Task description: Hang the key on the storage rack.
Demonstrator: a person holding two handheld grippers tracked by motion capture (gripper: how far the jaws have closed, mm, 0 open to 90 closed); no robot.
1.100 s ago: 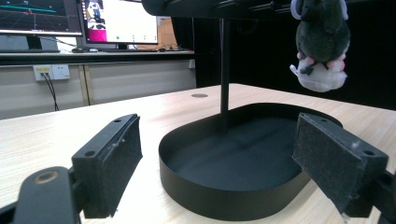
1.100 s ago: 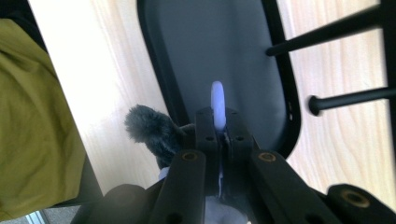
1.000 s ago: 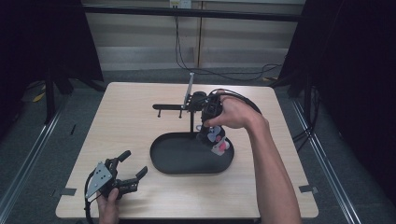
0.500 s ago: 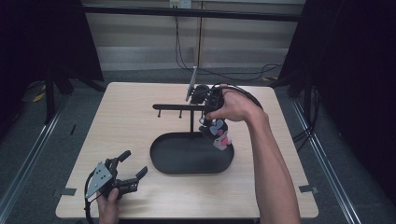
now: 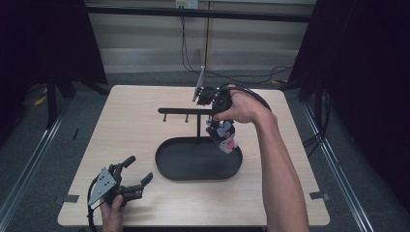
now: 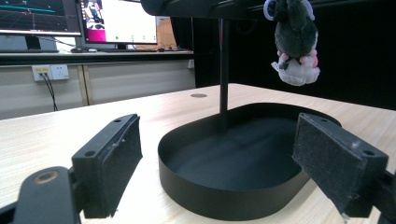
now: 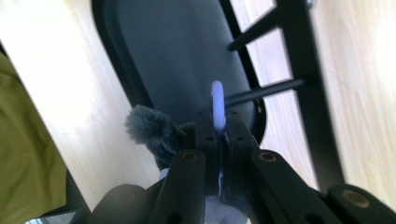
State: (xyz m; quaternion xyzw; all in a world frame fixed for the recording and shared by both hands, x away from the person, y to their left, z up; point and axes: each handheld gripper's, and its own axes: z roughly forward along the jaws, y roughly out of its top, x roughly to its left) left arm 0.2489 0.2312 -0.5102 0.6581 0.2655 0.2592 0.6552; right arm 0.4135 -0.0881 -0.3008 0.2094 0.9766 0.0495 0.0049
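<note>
Plush toy (image 5: 223, 136) hangs above the black tray (image 5: 183, 169), its pale ring (image 7: 217, 105) clamped in the right gripper (image 5: 217, 126) beside a rack peg (image 7: 266, 91). Left gripper (image 5: 130, 180) rests near the tray, jaws apart, holding nothing.

Plush toy (image 7: 154, 135) mostly hidden behind right tongs (image 7: 218, 135)

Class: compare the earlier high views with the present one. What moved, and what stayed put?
The right gripper, shut on the plush toy's loop, carried the toy up from the tray toward the rack's pegs. The left gripper, tray and rack stayed put.
</note>
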